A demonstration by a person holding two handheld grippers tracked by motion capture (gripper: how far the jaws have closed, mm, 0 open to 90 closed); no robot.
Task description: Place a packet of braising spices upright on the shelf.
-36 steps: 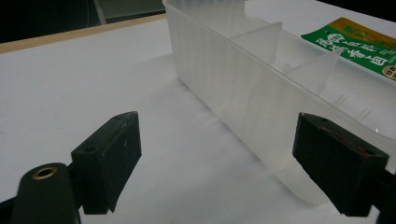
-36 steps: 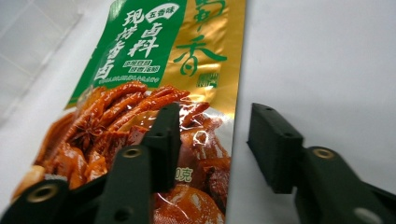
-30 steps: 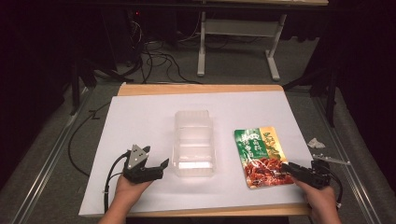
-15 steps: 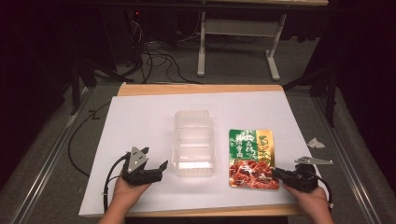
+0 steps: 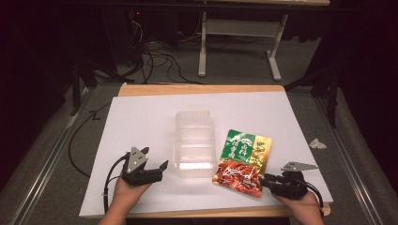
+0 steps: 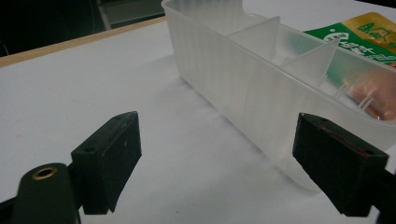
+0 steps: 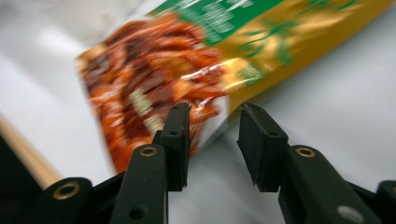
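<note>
While my left gripper [image 5: 157, 169] waits wide beside the clear plastic divided tray [image 5: 194, 143], my narrowed right gripper [image 7: 212, 140] must pinch the green-and-gold snack pouch [image 5: 242, 161] corner at eleven o'clock.

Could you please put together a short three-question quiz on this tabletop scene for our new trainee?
1. True or false: the snack packet lies inside the clear plastic container.
2. Which gripper has its jaws spread wide beside the container: (a) left gripper, (b) right gripper?
3. Fill in: in the left gripper view, the container's inside is split by thin ____.

Key
1. False: the packet lies on the white sheet, to the right of the container.
2. (a): its jaws stand wide apart with the container's wall ahead; the right gripper's jaws show a narrower gap at the packet's corner.
3. Dividers.
</note>
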